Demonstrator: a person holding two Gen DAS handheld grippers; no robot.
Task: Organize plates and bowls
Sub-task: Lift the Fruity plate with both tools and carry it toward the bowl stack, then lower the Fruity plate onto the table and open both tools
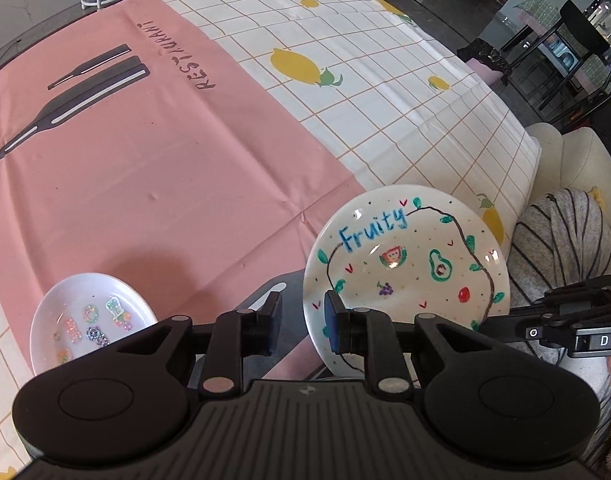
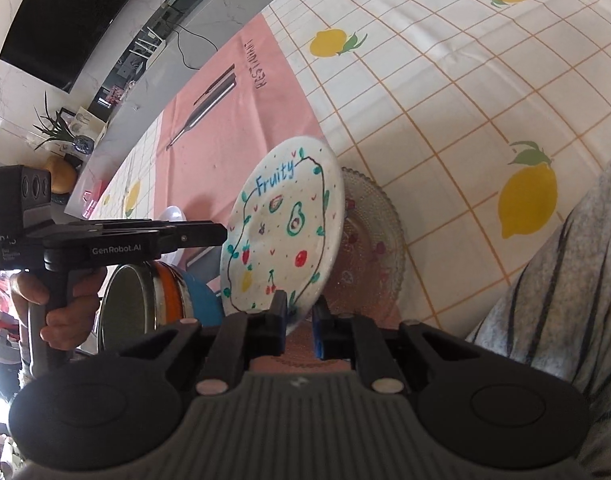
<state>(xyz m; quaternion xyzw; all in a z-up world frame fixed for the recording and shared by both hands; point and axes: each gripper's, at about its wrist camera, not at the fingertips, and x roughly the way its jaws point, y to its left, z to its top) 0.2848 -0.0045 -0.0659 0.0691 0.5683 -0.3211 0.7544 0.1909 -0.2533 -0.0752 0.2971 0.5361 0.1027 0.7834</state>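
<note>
the right gripper [image 2: 299, 318] pinched the tilted fruity plate [image 2: 281, 228] by its near rim, the glass plate [image 2: 379, 240] lay just behind it, and the left gripper [image 1: 301, 322], jaws apart and empty, hung beside the plate's edge.

Both cams sit right on the grippers looking steeply down along the fingers, the left one facing across the pink and lemon tablecloth [image 1: 185, 184] from close up, the right one tilted sideways, and both catch the "Fruity" plate [image 1: 409, 264] [image 2: 281, 224] up close.
</note>
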